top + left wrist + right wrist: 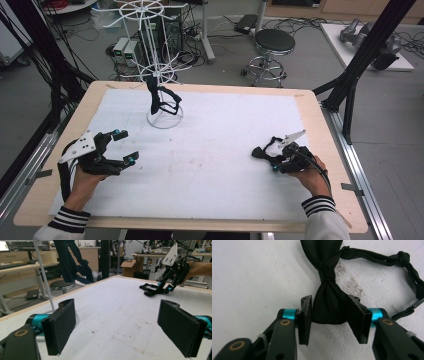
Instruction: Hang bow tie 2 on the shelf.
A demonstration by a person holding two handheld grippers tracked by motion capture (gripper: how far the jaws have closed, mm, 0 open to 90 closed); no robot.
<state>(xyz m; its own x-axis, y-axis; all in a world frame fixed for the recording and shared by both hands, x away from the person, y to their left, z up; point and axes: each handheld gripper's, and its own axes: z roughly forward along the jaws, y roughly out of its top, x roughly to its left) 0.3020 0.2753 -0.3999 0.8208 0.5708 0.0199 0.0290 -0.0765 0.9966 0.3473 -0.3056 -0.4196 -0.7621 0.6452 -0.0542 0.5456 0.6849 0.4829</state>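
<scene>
Nearest the lens, your right gripper (329, 312) had its two pads on either side of one wing of the black bow tie (329, 292), touching the cloth on both flanks, so I'd call that a grip just taking hold rather than a firm clamp. The bow tie lay flat on the white mat (200, 165) at the right side of the table (320, 150), and your right hand (312, 177) was right on top of it. Its long axis ran straight away from the jaws: near wing between the pads, knot just beyond, far wing past that. The strap (387, 258) looped off to one side, knotted, still lying on the mat.

Your left gripper (120, 150) sat well apart on the left side, jaws wide open with nothing between them, aimed across the mat. So the right hand was obviously the nearer one.

Farther back, the white wire rack (162, 75) stood at the far edge with another dark tie (157, 100) hanging on it. If that was where this one's headed, I'd guess the lift needed the strap to come up clean without snagging.
</scene>
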